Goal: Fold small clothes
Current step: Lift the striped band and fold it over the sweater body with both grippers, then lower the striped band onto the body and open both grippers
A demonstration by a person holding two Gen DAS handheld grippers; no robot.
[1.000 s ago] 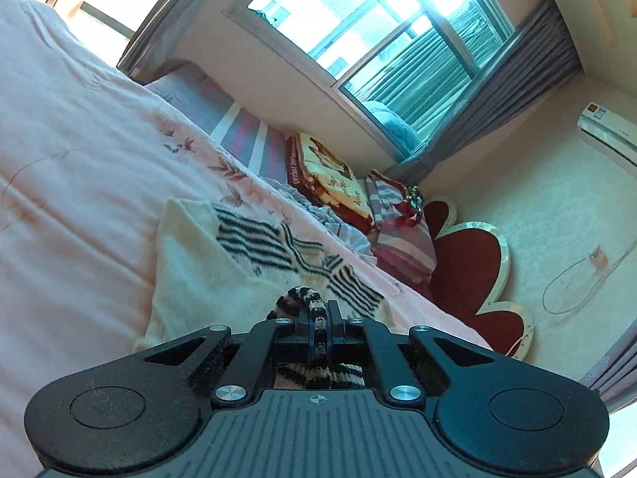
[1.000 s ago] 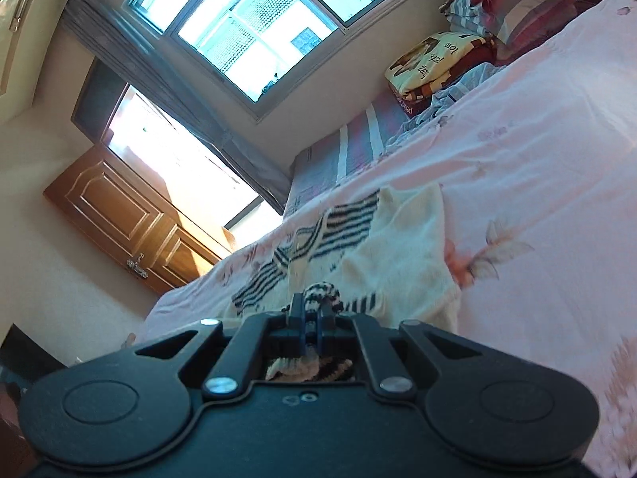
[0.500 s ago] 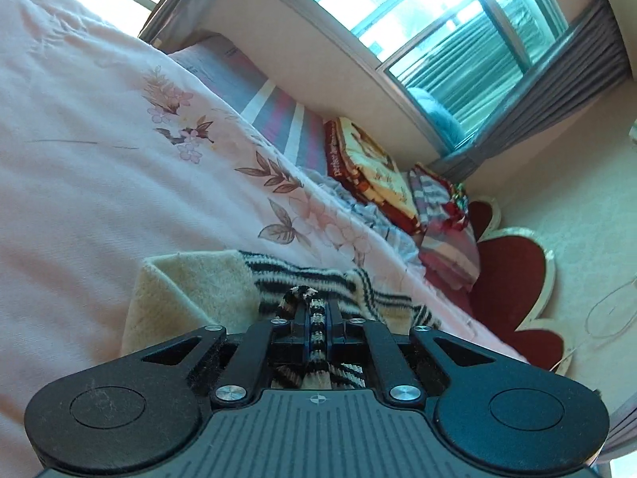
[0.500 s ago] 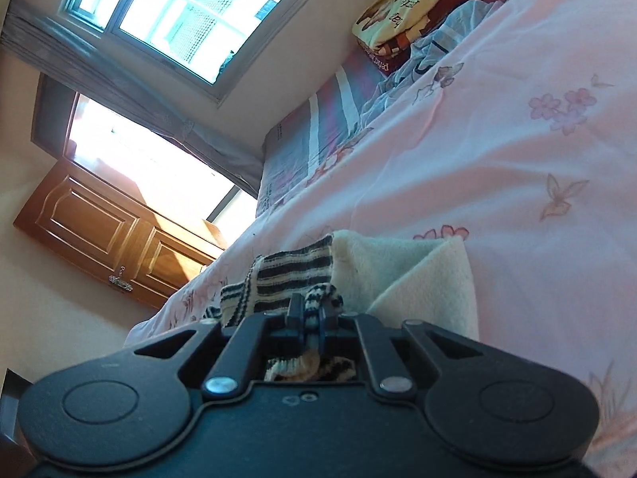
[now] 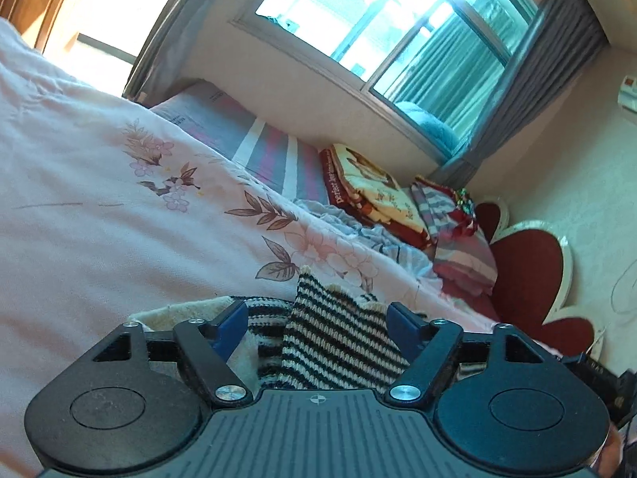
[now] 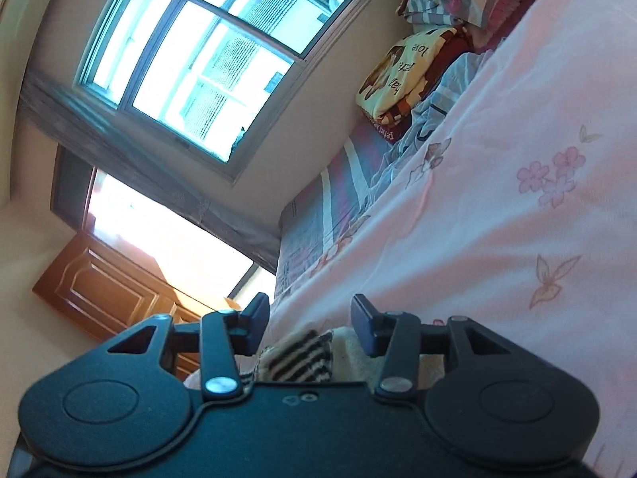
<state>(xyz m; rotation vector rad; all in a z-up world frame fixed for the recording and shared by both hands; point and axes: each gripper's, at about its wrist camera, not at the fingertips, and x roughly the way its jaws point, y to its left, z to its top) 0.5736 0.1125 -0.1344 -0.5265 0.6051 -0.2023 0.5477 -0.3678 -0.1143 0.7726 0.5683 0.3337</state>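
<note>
A small cream knit sweater with black stripes (image 5: 338, 342) lies folded on the pink floral bedspread (image 5: 99, 231). My left gripper (image 5: 318, 318) is open, its blue-padded fingers (image 5: 231, 324) standing apart on either side of the sweater's striped edge. In the right wrist view the same sweater (image 6: 302, 354) shows low between the fingers. My right gripper (image 6: 308, 318) is open too, just above the sweater's striped hem, holding nothing.
Folded blankets and pillows (image 5: 370, 195) are piled at the head of the bed by a red and white headboard (image 5: 529, 263). A striped sheet (image 5: 270, 151) lies under the window. A wooden cabinet (image 6: 107, 290) stands beside the bed.
Both grippers were shut on the sweater's striped hem and carried it forward over the rest of the garment. Now both have opened and let go, and the sweater lies folded.
</note>
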